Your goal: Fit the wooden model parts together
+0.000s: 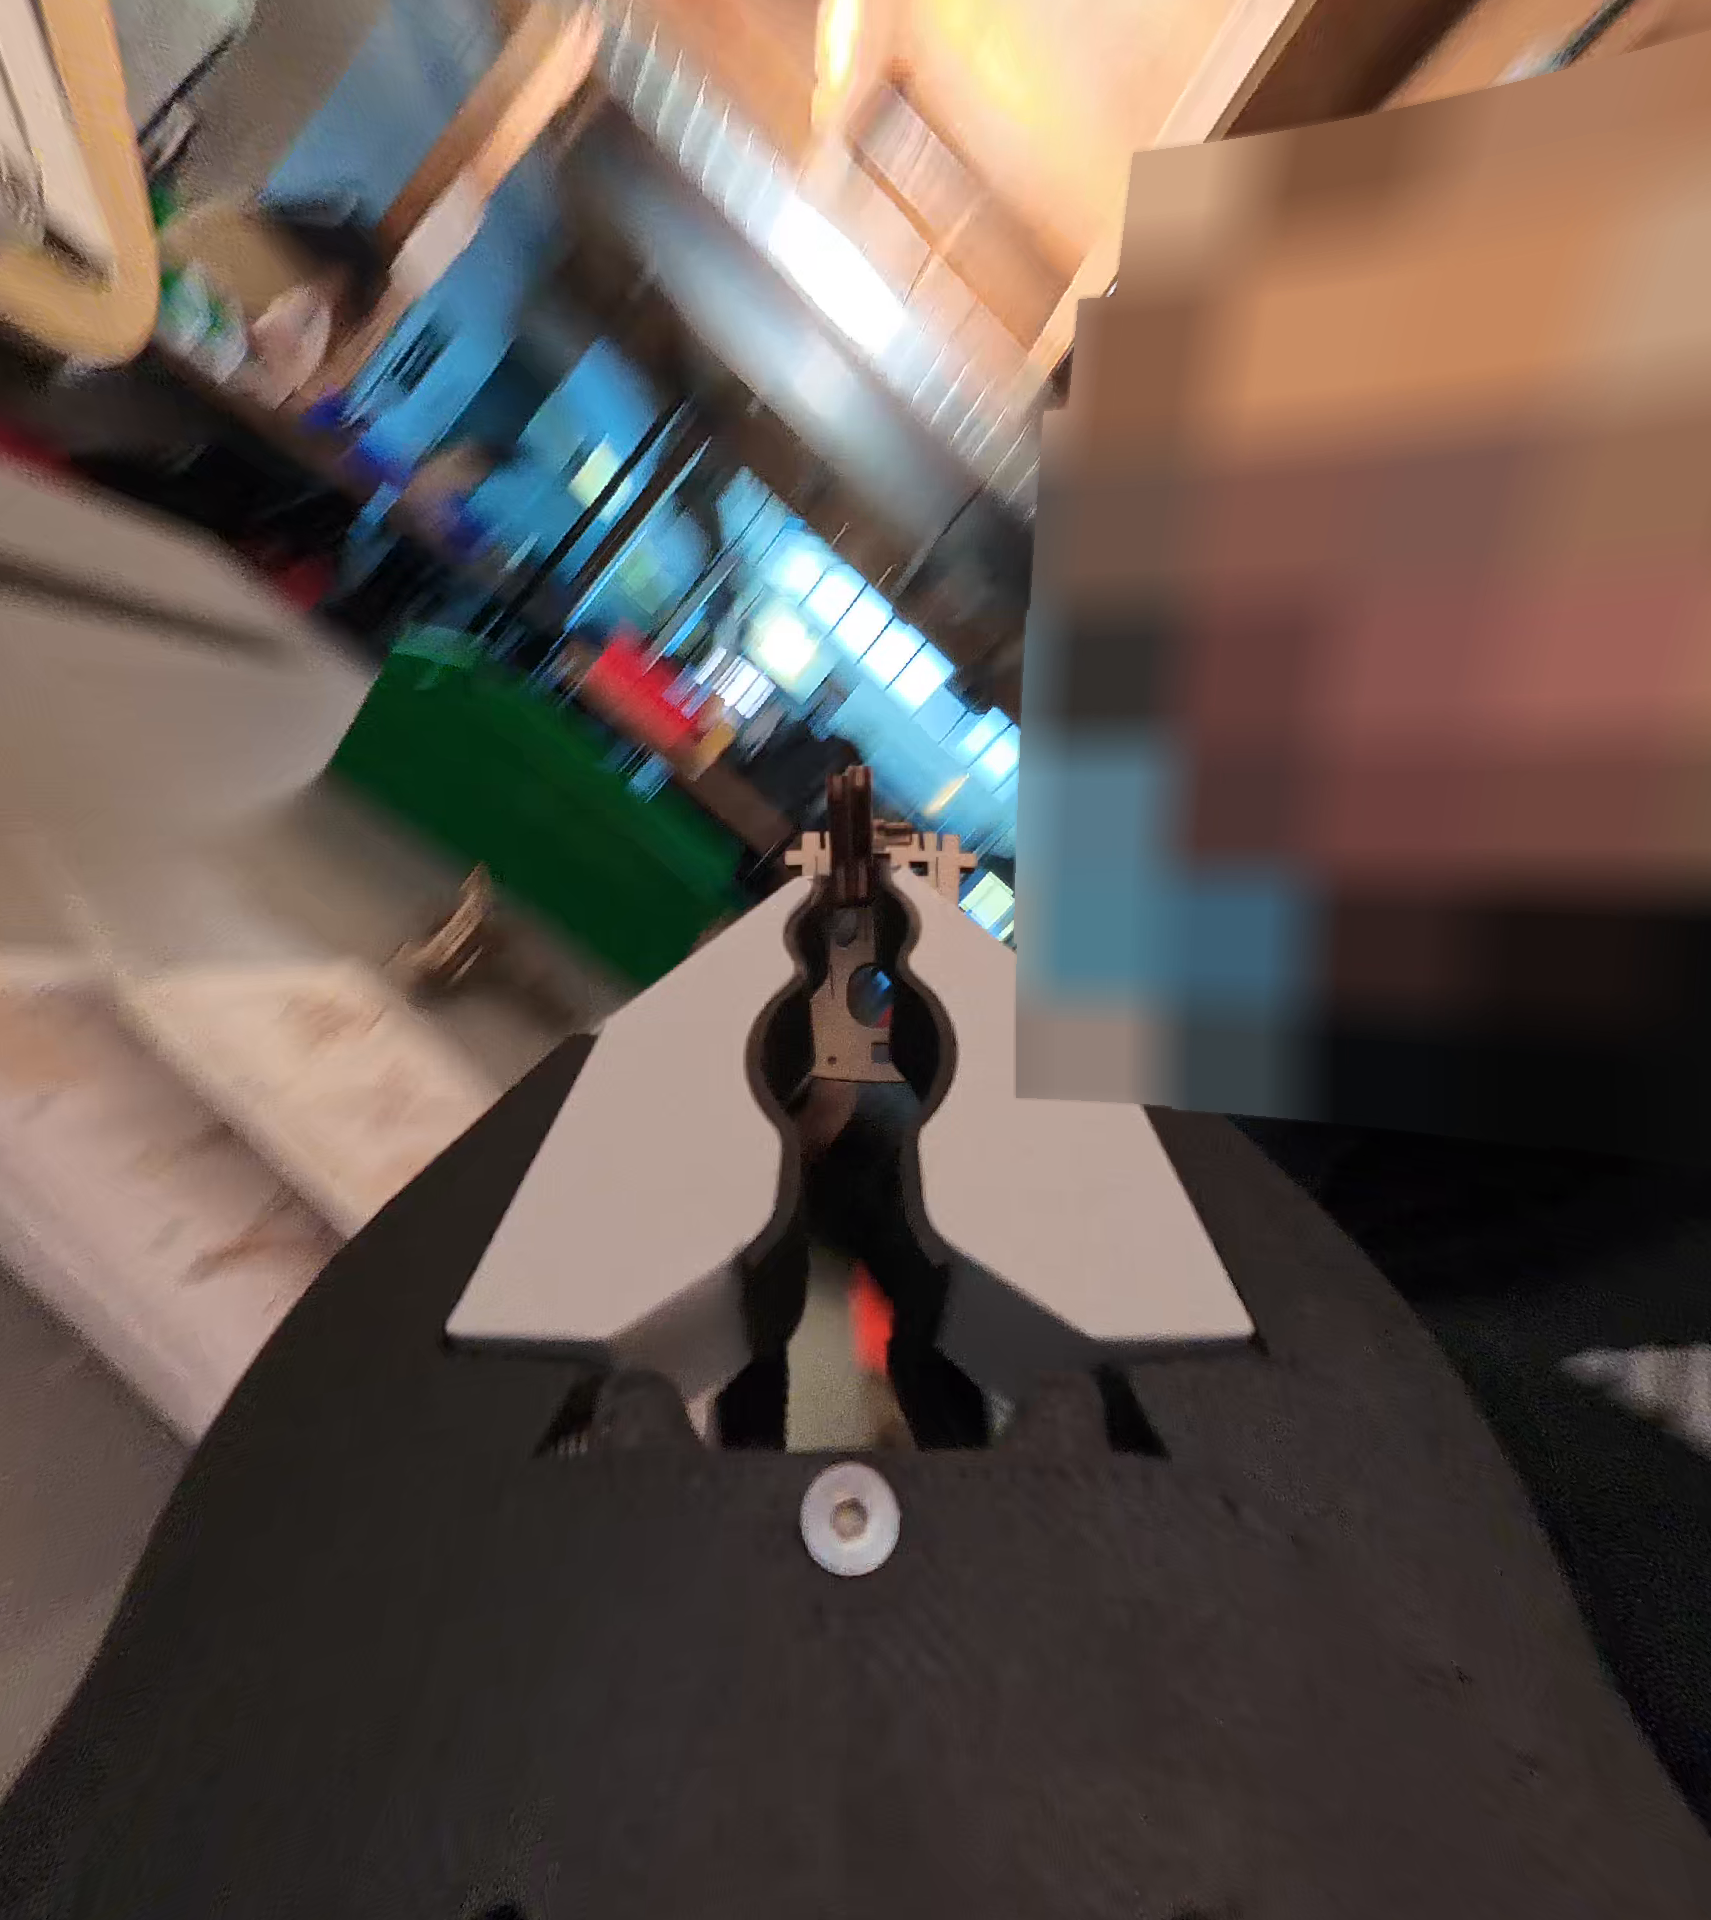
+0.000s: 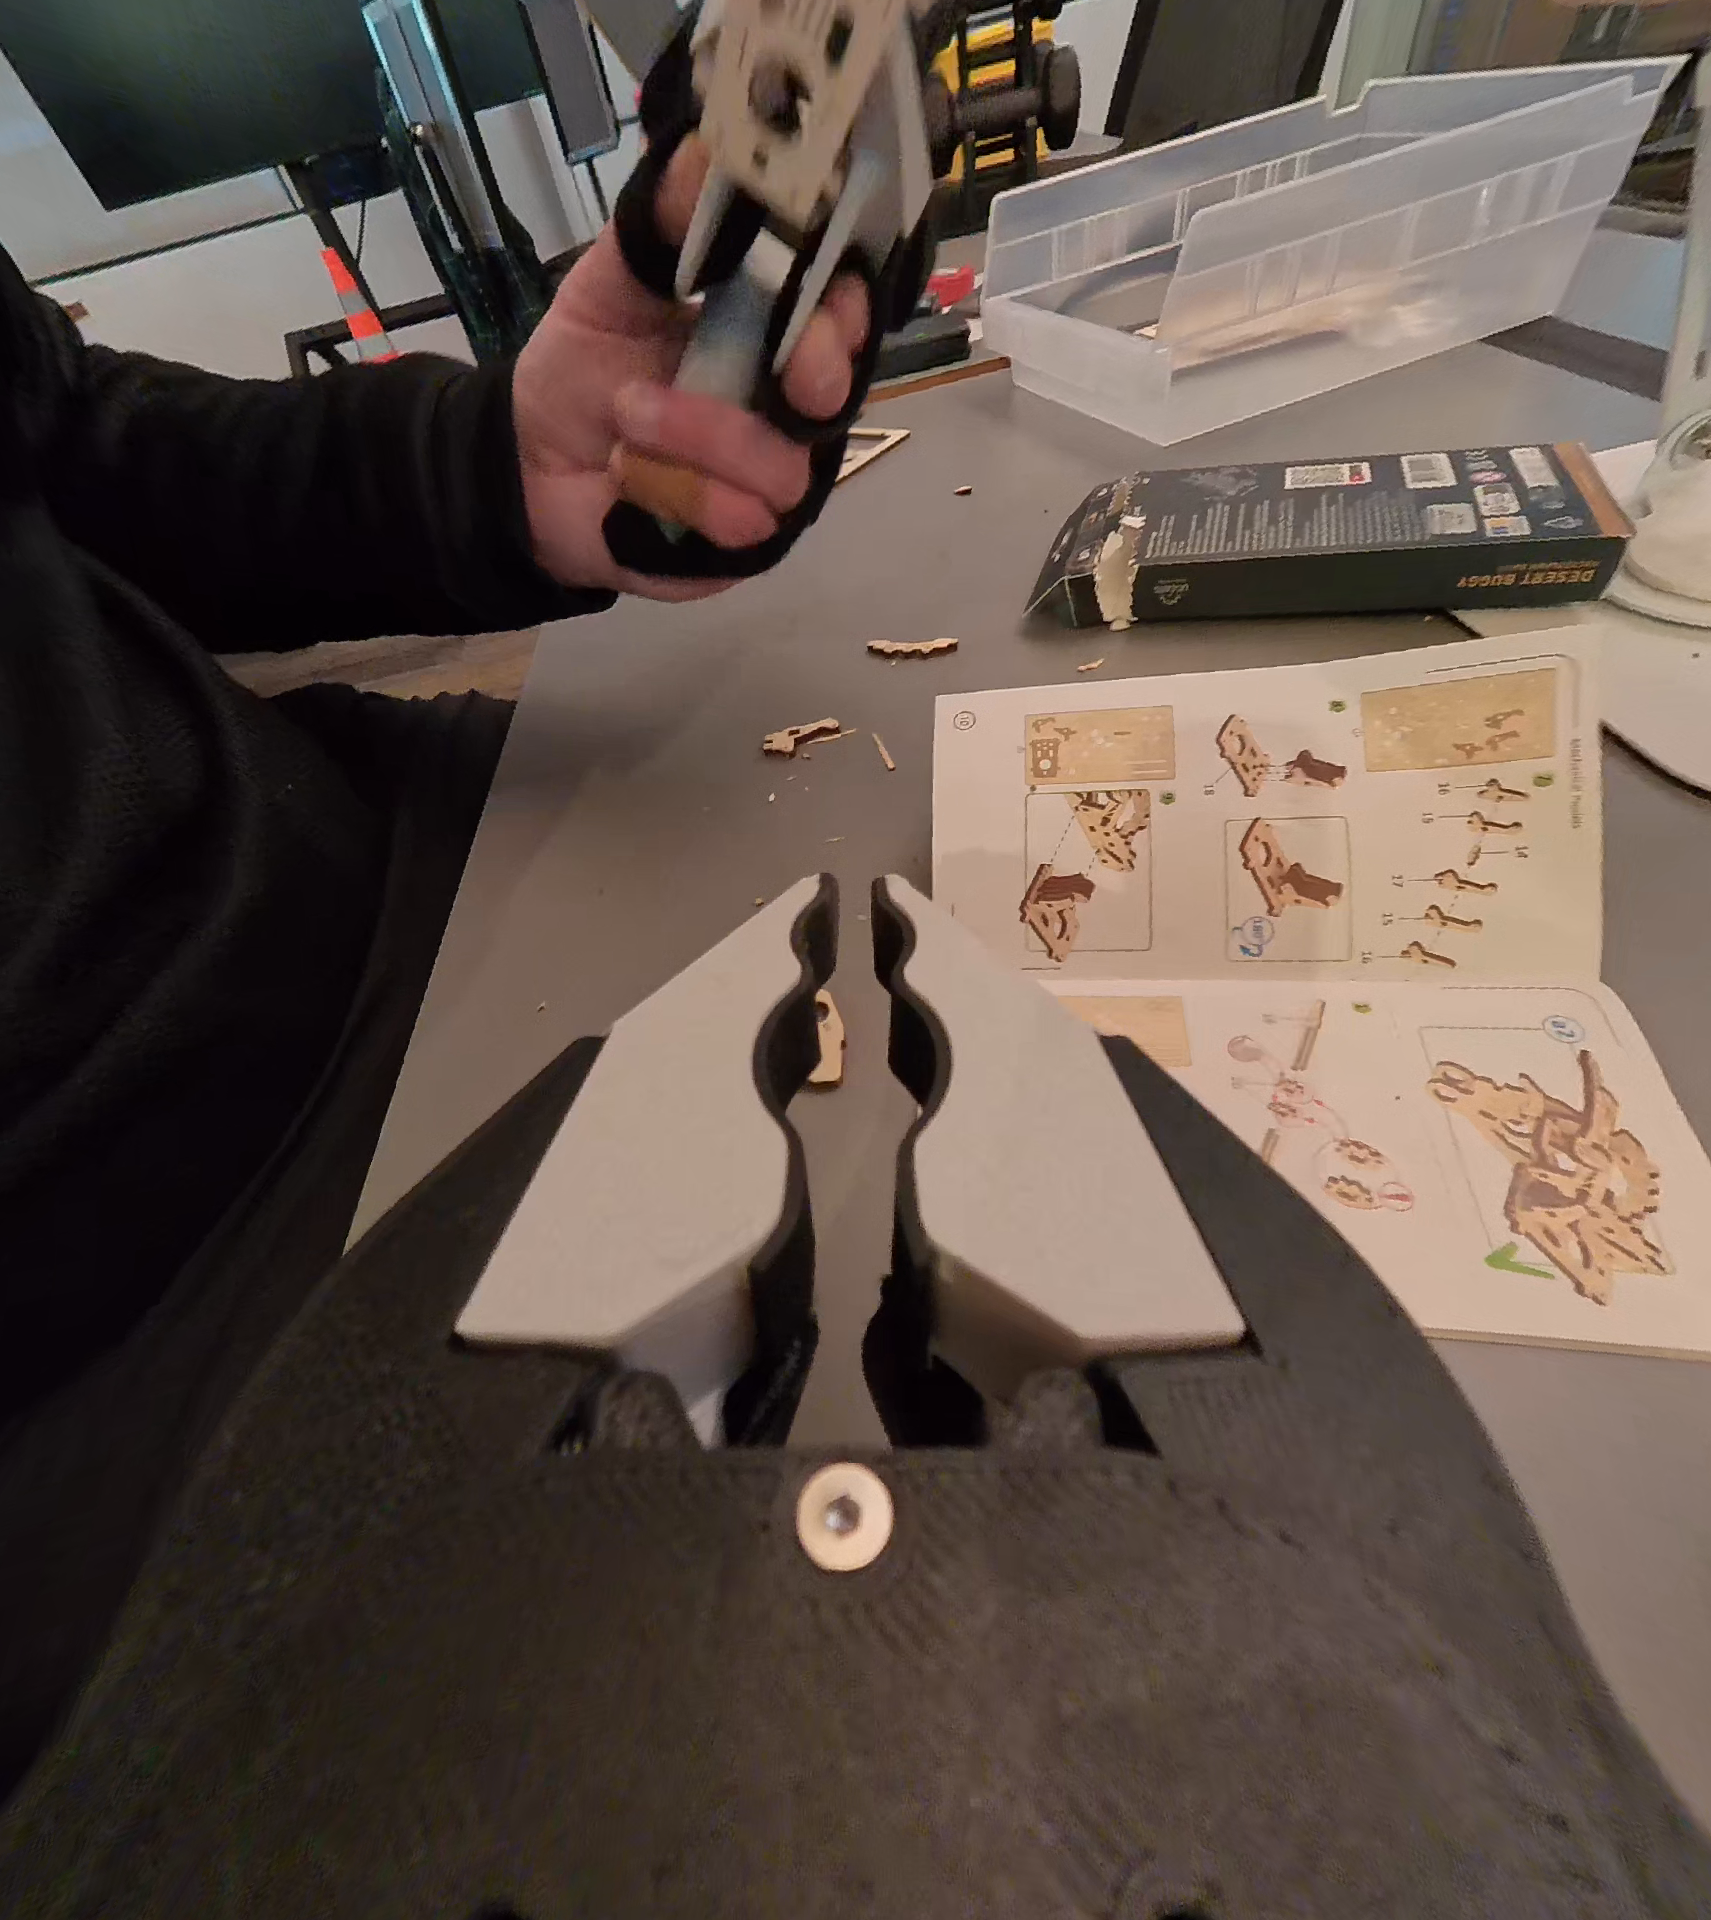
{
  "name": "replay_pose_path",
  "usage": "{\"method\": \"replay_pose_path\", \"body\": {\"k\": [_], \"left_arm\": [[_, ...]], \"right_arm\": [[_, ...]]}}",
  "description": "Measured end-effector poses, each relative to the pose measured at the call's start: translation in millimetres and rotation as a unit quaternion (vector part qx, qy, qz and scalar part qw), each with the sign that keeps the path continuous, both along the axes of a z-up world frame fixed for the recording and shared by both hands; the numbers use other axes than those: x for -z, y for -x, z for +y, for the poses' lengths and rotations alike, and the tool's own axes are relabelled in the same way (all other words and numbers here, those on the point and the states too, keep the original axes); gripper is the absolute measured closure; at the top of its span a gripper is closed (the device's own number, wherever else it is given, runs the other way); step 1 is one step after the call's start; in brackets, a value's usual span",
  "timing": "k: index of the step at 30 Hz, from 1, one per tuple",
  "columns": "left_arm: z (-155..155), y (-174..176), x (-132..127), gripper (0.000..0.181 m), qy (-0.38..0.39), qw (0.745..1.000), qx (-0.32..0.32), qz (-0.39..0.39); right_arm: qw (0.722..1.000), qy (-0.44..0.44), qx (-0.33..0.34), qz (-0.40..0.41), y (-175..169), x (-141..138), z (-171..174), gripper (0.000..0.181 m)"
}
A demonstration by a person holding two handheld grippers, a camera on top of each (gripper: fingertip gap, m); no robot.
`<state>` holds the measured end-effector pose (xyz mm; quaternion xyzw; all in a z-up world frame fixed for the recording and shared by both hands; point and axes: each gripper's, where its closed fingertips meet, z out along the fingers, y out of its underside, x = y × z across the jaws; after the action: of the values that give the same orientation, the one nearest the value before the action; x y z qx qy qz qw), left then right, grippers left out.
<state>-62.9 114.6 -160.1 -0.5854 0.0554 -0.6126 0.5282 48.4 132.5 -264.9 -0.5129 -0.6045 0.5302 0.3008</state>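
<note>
The left gripper (image 1: pixel 851 883) is clamping the wooden assembly (image 1: pixel 856 997) aloft; the right gripper (image 2: pixel 853 894), jaws slightly parted and empty, is hovering directly over a small wooden piece (image 2: pixel 827 1049) near the bench's (image 2: pixel 643 831) front edge.

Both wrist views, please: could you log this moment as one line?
left gripper: shut on wooden assembly, raised | right gripper: empty, nearly closed, over table | loose part beneath

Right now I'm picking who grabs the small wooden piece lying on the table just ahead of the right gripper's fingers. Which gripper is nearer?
Right. The right gripper hovers low directly over the small wooden piece; the left gripper is raised well above the table, holding the wooden assembly.
</note>
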Motion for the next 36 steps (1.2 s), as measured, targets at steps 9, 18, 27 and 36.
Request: {"method": "replay_pose_path", "body": {"k": [9, 18, 27, 36], "left_arm": [[-22.5, -47.2, 120.6, 0.176, 0.062, 0.899, -0.029, 0.432], [-43.1, -49.3, 162.6, 0.176, 0.076, 0.843, -0.048, 0.53], [-70.5, -28.0, 165.3, 0.176, 0.077, 0.804, -0.08, 0.585], [-82.5, 10.0, 164.3, 0.176, 0.115, 0.8, -0.125, 0.576]], "right_arm": [[0.999, 0.027, 0.031, 0.019, -5.4, -6.2, 17.9, 0.179], [0.999, 0.027, 0.029, 0.007, -3.8, -0.3, 19.2, 0.176], [1.0, -0.008, 0.015, 0.009, -4.9, 0.7, 11.5, 0.173], [1.0, -0.029, 0.005, 0.005, -3.5, 3.9, 4.3, 0.162]]}}
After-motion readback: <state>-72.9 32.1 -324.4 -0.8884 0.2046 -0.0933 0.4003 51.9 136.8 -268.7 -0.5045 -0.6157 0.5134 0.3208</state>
